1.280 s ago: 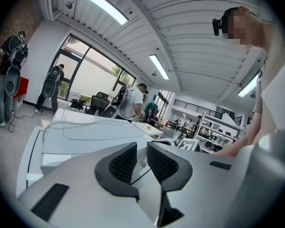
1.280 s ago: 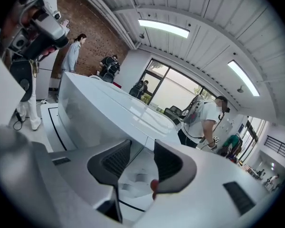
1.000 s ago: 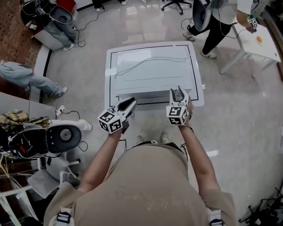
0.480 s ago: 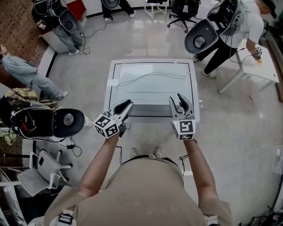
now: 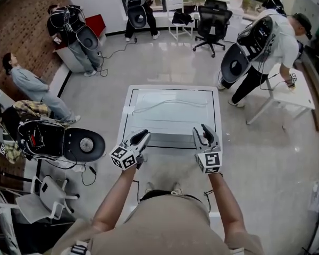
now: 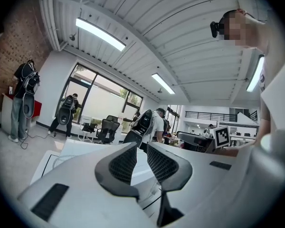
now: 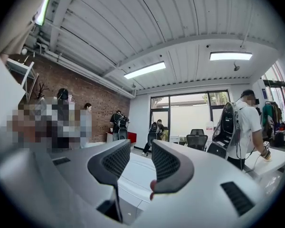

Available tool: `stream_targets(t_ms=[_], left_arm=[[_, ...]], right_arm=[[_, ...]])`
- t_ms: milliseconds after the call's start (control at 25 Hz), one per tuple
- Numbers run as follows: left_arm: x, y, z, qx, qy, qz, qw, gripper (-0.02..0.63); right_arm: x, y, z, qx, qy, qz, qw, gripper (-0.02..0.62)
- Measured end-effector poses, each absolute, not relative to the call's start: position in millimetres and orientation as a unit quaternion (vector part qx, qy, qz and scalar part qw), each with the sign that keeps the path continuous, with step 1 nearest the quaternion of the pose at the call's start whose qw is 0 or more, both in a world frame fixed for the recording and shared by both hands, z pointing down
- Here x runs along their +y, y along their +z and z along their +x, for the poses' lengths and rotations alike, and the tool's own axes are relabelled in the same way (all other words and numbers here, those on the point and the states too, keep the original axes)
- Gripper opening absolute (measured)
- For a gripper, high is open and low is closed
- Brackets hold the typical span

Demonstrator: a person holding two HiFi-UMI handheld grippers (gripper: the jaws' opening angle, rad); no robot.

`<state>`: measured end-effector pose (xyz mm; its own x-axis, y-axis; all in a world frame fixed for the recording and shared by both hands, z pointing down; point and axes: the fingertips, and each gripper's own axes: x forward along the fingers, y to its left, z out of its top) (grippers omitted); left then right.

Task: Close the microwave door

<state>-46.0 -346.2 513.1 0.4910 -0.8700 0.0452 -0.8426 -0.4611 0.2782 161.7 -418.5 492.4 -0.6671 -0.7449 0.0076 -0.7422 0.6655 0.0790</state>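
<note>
The microwave [image 5: 173, 108] is a white box seen from above, with a black outline and a thin cable on its top. A grey strip [image 5: 170, 140] runs along its near edge; I cannot tell how the door stands. My left gripper [image 5: 142, 137] hovers at the near left of that edge, its jaws a narrow gap apart and holding nothing. My right gripper [image 5: 205, 132] is at the near right, open a little wider and also holding nothing. In the left gripper view the left gripper [image 6: 141, 147] points over the white top [image 6: 69, 151]. The right gripper [image 7: 140, 145] looks across the same top [image 7: 135, 171].
Several people stand around the room, one bent over a white table [image 5: 299, 95] at the right. Black gear lies on the floor at the left [image 5: 69, 142]. Office chairs [image 5: 212, 23] stand at the back. Polished floor surrounds the microwave.
The head view has lifted and drawn back, so the microwave looks smaller and more of the room shows. Both grippers have drawn back from over its near part to its near edge.
</note>
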Motion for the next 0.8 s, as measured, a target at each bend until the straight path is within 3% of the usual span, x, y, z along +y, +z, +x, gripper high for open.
stream_targets(t_ms=[520,640,800], left_arm=[[-334,531,-35,-0.522,-0.043,0.839,0.149,0.055],[-335,533,-33,-0.521,-0.04,0.839,0.149,0.055],[-339,531,-31,-0.515,-0.038,0.844,0.147,0.055]], right_arm=[[-430,524,194,-0.907,0.011,0.42,0.03,0.141],[-430,535,196,-0.906,0.015,0.418,0.064,0.066],[-434,541,204,-0.899,0.034,0.432,0.064,0.054]])
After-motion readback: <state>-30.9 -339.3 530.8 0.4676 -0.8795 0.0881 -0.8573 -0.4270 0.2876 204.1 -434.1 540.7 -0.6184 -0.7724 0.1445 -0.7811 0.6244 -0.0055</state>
